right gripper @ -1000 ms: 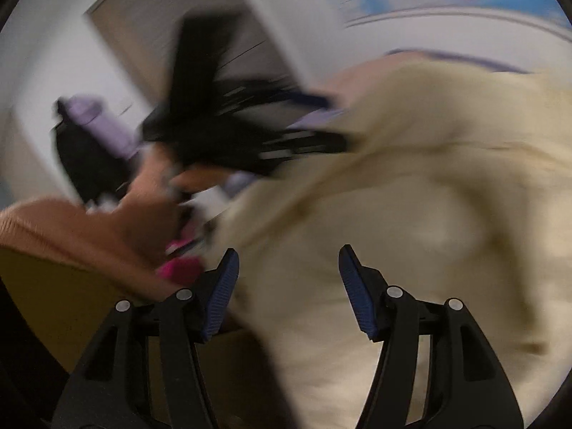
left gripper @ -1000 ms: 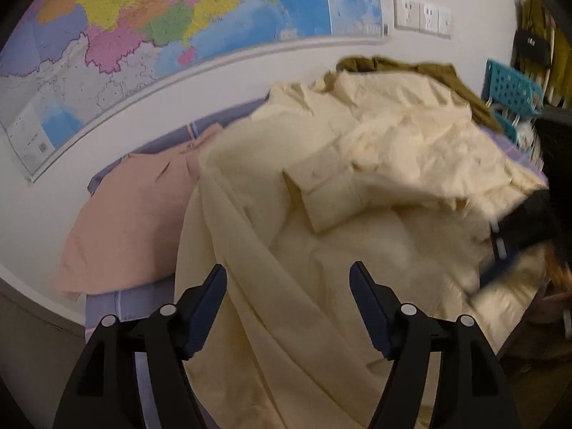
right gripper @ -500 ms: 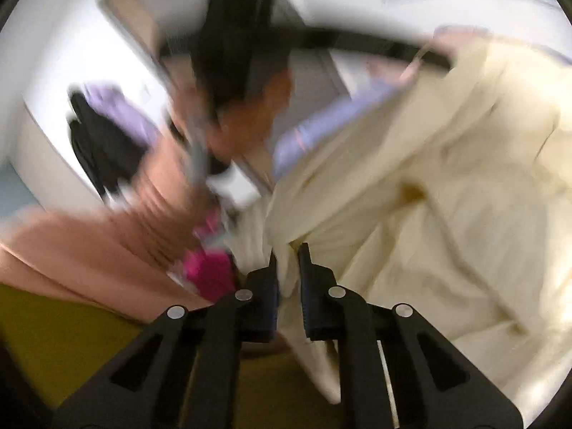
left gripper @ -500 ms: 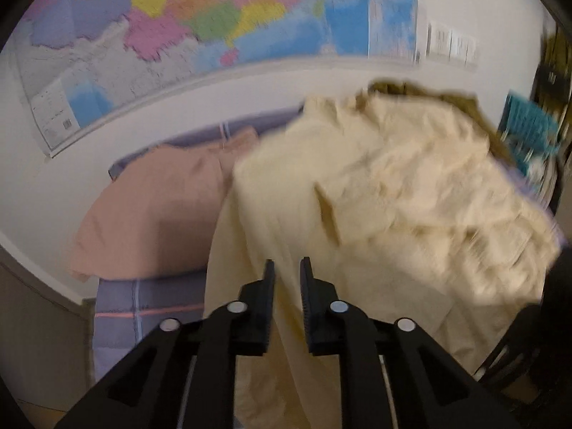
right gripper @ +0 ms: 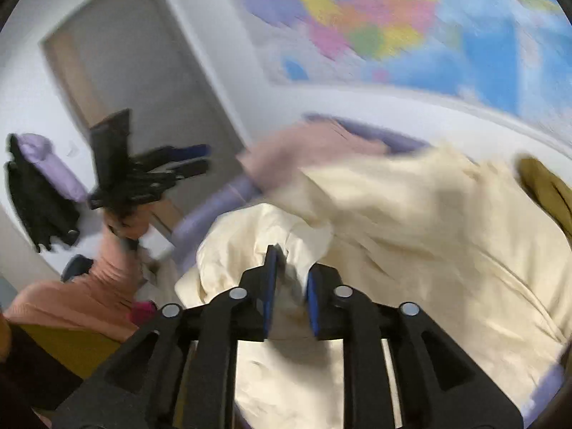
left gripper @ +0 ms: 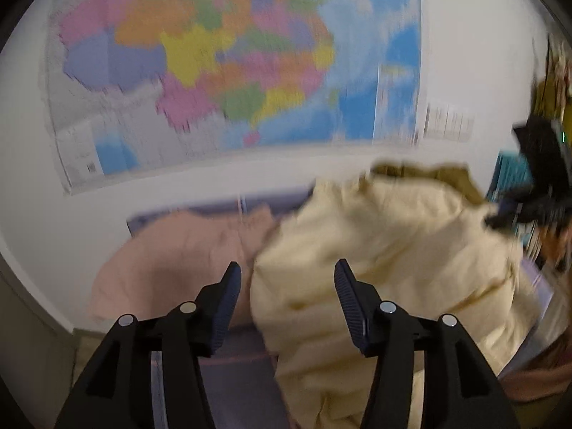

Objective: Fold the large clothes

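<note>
The right gripper (right gripper: 289, 279) is pinching a bunched fold of the cream garment (right gripper: 447, 250), its jaws having just been opening a little around the cloth. The left gripper (left gripper: 287, 293) is hanging spread with nothing between its jaws, which have just been opening. The garment is lying heaped on the lilac bedsheet (left gripper: 236, 375), beside a pink garment (left gripper: 171, 261). Beyond, a wall map (left gripper: 232, 71) is hanging.

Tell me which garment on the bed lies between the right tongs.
The cream garment: a bunched fold of it sits between the right tongs. The pink garment lies farther back by the wall; the olive one lies far right.
</note>
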Action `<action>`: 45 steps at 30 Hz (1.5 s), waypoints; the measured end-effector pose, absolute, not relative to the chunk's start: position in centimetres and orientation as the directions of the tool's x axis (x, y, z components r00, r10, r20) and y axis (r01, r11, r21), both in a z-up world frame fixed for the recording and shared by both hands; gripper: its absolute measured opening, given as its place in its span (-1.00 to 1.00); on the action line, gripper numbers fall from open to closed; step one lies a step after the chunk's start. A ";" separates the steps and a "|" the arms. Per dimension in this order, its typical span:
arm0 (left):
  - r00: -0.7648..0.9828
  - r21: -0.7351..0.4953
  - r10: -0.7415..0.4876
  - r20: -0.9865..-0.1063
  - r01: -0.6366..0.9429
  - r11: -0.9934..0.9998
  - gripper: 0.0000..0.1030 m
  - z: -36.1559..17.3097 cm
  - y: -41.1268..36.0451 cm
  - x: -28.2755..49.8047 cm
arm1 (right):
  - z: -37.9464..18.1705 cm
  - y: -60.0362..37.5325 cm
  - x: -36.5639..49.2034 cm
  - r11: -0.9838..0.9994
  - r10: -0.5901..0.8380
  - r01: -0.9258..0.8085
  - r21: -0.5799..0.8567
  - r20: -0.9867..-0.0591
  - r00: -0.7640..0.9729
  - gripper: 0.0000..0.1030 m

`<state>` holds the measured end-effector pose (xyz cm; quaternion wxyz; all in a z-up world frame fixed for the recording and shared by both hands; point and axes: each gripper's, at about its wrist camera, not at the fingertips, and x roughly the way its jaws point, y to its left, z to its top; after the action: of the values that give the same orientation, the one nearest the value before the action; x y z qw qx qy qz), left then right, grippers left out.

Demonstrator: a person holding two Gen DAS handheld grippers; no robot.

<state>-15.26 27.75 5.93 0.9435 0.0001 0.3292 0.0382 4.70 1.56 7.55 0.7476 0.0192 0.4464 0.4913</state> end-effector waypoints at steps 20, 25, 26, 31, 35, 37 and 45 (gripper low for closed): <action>0.552 0.257 0.221 -0.804 -0.012 0.966 -0.38 -5.6 26.6 -2.1 | -6.2 -4.5 2.2 0.721 0.640 -0.473 0.506 -0.748 0.176 0.03; 0.617 0.226 0.246 -0.748 -0.112 0.968 -0.93 -3.0 28.2 -0.9 | -0.9 -6.2 2.3 0.711 0.677 -0.518 0.477 -0.664 0.317 -0.26; 0.650 0.226 0.263 -0.713 -0.142 0.964 -0.97 -1.7 28.5 -0.9 | 0.7 -7.0 2.7 0.721 0.672 -0.516 0.462 -0.646 0.361 -0.27; 0.740 0.177 0.277 -0.613 -0.214 0.961 -0.94 2.7 29.4 -0.1 | 4.4 -9.1 5.1 0.800 0.582 -0.479 0.361 -0.659 0.476 -0.24; 0.720 0.129 0.201 -0.664 -0.155 0.979 -0.43 1.3 29.2 0.9 | 0.6 -8.9 8.0 0.834 0.528 -0.415 0.363 -0.744 0.409 -0.23; 0.704 0.144 0.195 -0.682 -0.133 0.981 -0.19 0.2 28.6 0.3 | -2.0 -8.7 8.8 0.846 0.508 -0.383 0.370 -0.778 0.370 -0.23; 0.630 0.169 0.192 -0.753 -0.097 0.981 0.48 -3.2 29.6 -1.6 | -5.5 -10.1 8.3 0.833 0.545 -0.330 0.444 -0.764 0.346 -0.20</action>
<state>-1.59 29.62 -3.21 0.9009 0.0560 0.4229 0.0800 8.32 -10.10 -5.53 0.8133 0.1063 0.5049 0.2689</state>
